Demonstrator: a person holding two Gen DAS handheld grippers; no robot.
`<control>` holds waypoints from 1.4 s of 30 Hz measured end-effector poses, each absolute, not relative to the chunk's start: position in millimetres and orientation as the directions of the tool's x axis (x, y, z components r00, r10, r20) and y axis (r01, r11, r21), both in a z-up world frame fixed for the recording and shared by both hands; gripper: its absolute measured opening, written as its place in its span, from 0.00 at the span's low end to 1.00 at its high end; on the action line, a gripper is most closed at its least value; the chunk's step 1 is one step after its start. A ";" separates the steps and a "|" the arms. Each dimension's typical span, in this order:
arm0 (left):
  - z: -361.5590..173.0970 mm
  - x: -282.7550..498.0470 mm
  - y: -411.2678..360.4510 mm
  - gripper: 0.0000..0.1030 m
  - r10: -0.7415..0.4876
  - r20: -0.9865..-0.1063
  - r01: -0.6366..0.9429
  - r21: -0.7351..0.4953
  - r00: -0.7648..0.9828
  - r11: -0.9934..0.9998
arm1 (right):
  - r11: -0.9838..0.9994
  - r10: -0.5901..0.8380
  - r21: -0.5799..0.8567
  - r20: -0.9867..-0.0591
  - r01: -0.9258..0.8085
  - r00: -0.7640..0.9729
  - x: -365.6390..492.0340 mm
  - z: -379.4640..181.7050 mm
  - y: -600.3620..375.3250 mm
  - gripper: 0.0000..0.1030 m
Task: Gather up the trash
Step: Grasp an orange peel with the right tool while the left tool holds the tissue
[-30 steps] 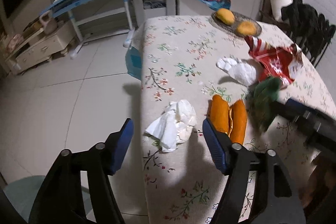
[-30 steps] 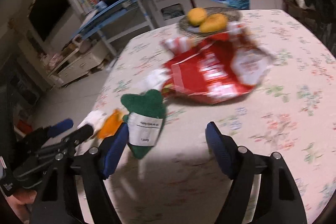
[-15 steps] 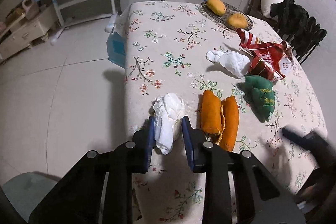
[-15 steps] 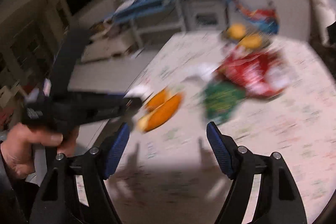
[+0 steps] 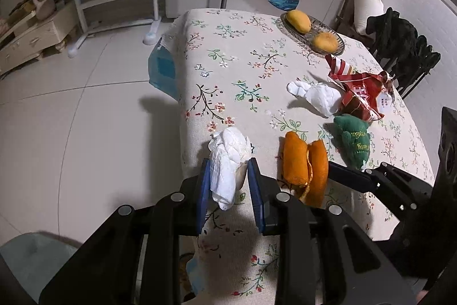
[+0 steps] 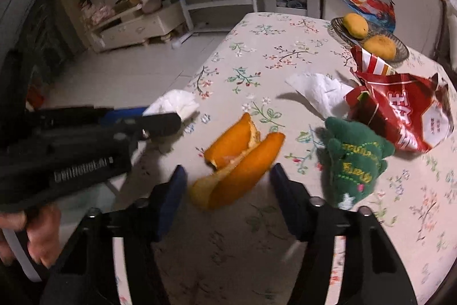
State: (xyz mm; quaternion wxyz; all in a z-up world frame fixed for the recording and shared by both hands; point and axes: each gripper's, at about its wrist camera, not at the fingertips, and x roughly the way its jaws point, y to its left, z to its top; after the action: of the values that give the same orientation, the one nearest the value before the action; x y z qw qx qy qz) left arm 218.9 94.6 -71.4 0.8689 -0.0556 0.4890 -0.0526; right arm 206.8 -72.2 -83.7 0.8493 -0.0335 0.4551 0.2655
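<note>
At the near table edge, our left gripper (image 5: pixel 228 185) pinches the crumpled white tissue (image 5: pixel 227 162); blue pads press both sides, tissue bulging out above them. Our right gripper (image 6: pixel 227 185) straddles the orange peel (image 6: pixel 237 162); its jaws have just been closing, peel between them, but pads don't touch it yet, a gap showing each side. Peel lies flat on the floral tablecloth (image 5: pixel 237 67), just right of the tissue. Beyond the peel: a green plush toy (image 6: pixel 354 159), then a second white tissue (image 5: pixel 317 97) touching the torn red snack bag (image 6: pixel 400 113). At the far end, a dish (image 5: pixel 334 33) holds two yellow fruits. We see a hand (image 6: pixel 31 230) holding the left gripper's handle.
</note>
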 end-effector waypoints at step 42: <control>-64.9 128.2 -16.6 0.21 -0.075 -0.844 0.253 0.074 0.532 0.965 | 0.883 0.449 0.299 -0.762 -0.363 0.466 168.7 -87.6 -201.8 0.18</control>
State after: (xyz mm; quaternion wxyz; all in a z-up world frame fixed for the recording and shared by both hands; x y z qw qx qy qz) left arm 128.2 -16.6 -64.9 0.8701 0.0936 0.4747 -0.0941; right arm 168.7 -201.8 -87.6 0.8547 0.0473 0.4591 0.2375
